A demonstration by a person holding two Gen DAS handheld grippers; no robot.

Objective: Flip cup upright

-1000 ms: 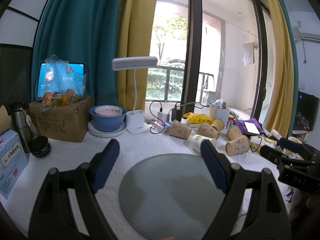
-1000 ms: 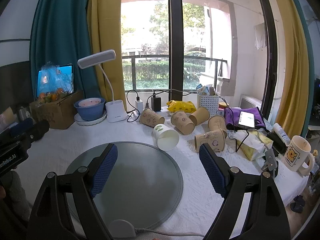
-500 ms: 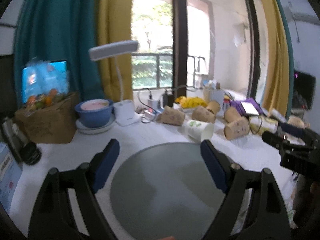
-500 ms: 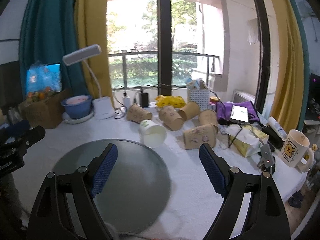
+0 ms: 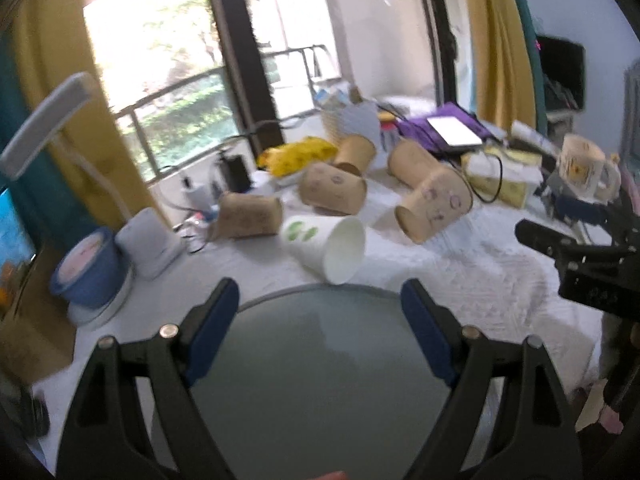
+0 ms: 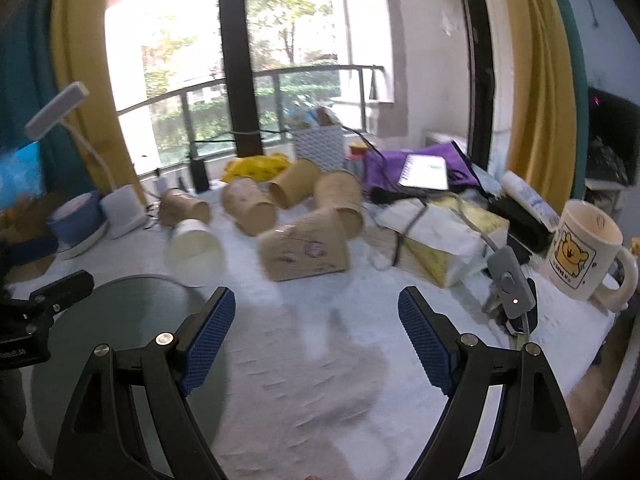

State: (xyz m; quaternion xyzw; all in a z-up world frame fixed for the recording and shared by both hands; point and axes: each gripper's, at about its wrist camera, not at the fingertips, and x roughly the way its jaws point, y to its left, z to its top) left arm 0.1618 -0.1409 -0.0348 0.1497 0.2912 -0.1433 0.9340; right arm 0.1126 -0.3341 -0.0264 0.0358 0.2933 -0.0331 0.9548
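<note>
The white mug (image 6: 586, 254) with the yellow bear carried a small line reading roughly "I LOVE U". Marks on the paper cups (image 6: 306, 249) were too blurred to read.

Daylit room. Large window (image 6: 304, 64) with dark central mullion (image 6: 236, 56), balcony railing (image 6: 320, 76) and greenery beyond. Yellow curtains (image 6: 536, 60) either side, teal curtain (image 6: 20, 68) at left edge. White-clothed tabletop (image 6: 320, 344) below window. White desk lamp (image 5: 52, 112) at left. Dark screen (image 6: 612, 136) at right wall.
</note>
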